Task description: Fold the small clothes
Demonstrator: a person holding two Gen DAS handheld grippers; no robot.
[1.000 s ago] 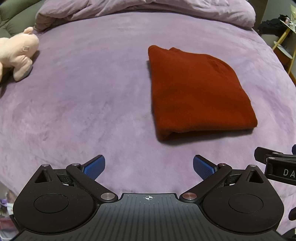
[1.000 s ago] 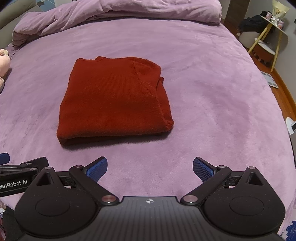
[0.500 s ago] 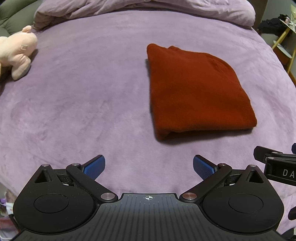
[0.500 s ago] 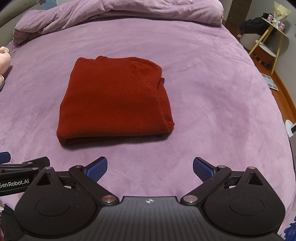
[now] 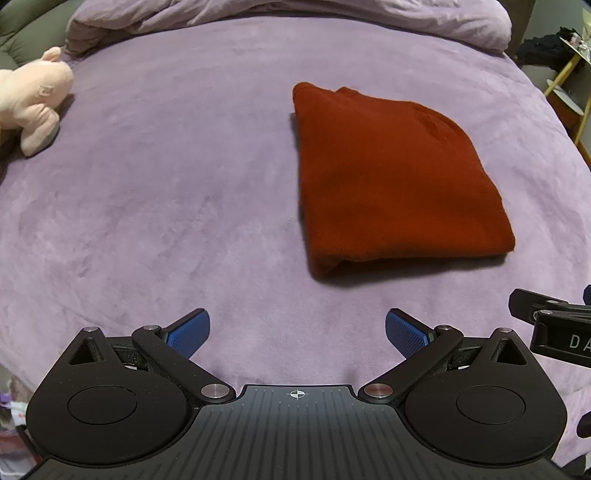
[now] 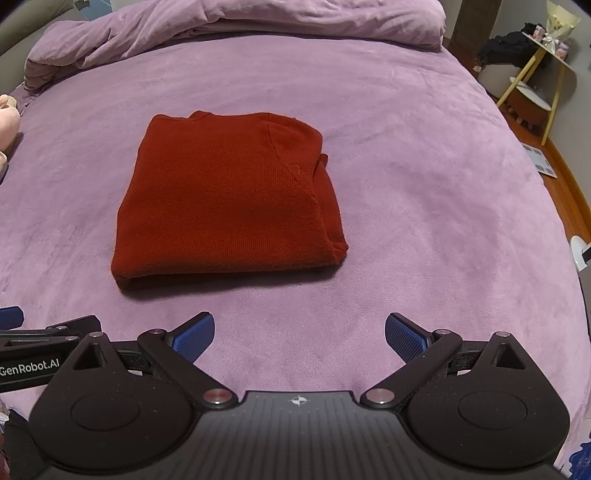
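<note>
A rust-red knitted garment [image 5: 395, 177] lies folded into a flat rectangle on the purple bedspread [image 5: 166, 206]; it also shows in the right wrist view [image 6: 229, 199]. My left gripper [image 5: 297, 334] is open and empty, hovering short of the garment's near left corner. My right gripper [image 6: 299, 336] is open and empty, short of the garment's near right corner. Each gripper's side shows at the edge of the other's view.
A pink plush toy [image 5: 31, 98] lies at the far left of the bed. A bunched purple duvet [image 6: 236, 22] runs along the far edge. A yellow-legged side table [image 6: 535, 62] and wooden floor lie beyond the bed's right edge.
Both grippers have drifted slightly; the garment sits a little lower in the right wrist view. The garment itself has not moved and both grippers stay open.
</note>
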